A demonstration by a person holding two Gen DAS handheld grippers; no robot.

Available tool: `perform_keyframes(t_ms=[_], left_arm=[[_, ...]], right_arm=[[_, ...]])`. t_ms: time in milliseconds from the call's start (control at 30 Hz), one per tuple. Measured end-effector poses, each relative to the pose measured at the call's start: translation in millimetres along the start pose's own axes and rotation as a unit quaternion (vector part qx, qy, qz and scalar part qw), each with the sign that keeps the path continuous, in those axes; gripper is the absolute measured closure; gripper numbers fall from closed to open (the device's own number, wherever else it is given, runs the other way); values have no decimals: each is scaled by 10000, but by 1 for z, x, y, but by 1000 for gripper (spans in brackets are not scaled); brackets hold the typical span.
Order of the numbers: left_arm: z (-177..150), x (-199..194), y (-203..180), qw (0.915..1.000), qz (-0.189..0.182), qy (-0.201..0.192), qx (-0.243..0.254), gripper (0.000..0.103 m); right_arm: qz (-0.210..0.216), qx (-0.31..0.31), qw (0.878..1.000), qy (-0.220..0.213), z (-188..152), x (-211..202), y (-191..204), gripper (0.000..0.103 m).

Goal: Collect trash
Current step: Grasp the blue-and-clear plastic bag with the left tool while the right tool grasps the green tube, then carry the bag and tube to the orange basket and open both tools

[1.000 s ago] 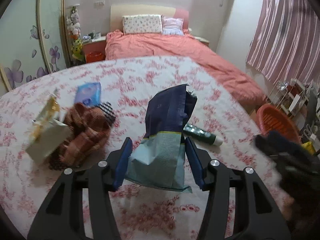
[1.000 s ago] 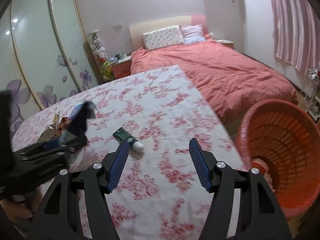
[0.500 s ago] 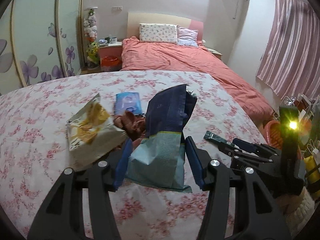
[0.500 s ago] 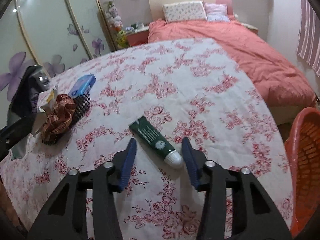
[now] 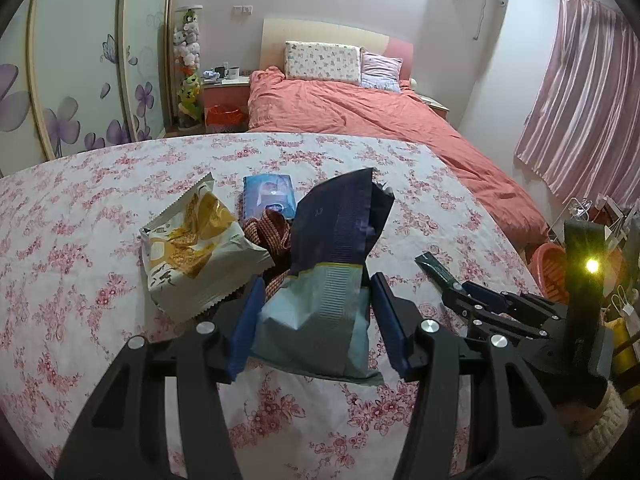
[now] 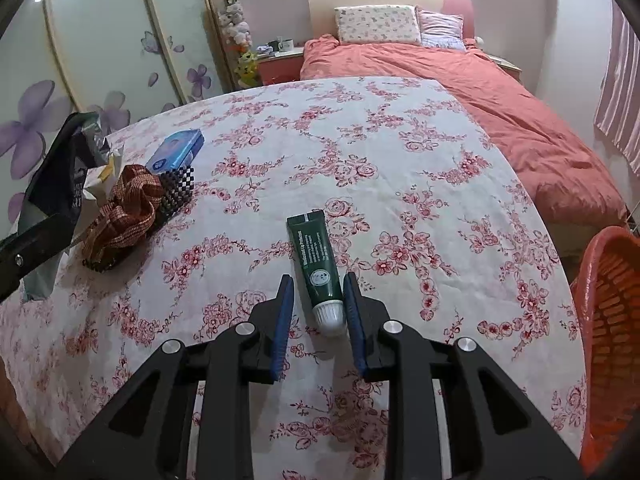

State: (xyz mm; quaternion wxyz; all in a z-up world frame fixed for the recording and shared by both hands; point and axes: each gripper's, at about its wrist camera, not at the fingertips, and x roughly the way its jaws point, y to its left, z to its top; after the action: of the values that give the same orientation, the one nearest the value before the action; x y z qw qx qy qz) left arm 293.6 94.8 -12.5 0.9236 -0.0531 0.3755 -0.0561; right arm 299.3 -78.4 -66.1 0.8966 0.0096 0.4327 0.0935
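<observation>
So the left gripper [image 5: 316,320] sits low over the flowery table [image 6: 400,152], pointing toward the bed [image 5: 360,116], with both blue pads squeezed onto a dark blue and pale green bag [image 5: 332,256] that stands up between them. The right gripper [image 6: 318,308] is down close to the cloth too, fingers only slightly apart, one on each side of the white-capped end of a green tube [image 6: 316,264] lying flat. Can't honestly tell if the pads are touching it yet.

The left camera catches the yellow snack bag [image 5: 192,248] leaning just left of the held bag, a blue pack [image 5: 268,196] behind it, and the right gripper from the side. The right camera shows what that one mostly hides: the brown woven cloth [image 6: 124,208] on a checkered thing [image 6: 178,192], and the orange basket [image 6: 608,320] off the table's right edge. From the left view only a sliver of that basket peeks out behind the right gripper.
</observation>
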Motion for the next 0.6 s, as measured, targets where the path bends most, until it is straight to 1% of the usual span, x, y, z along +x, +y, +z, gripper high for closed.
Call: perform_keyframes(t_ms=[33,167,467,600], left_arm=[[-1,0,0,10000,-7,-2,-4,50],[-1,-3,-1,10000,-30,-21,2,50],[-2,-12,-21,9998,-140,-85,82,50],[-4,-12,-31,9997,-221,-51,115,50]], right_arm=[[-21,-23,10000,3,0,0,0,85],[26,-7,10000,-82,-3,-6,-2,85],[31,294,9970,-710,-7,-52,-22,85],[-22,320,9969,-717,-11,-55,-29,85]])
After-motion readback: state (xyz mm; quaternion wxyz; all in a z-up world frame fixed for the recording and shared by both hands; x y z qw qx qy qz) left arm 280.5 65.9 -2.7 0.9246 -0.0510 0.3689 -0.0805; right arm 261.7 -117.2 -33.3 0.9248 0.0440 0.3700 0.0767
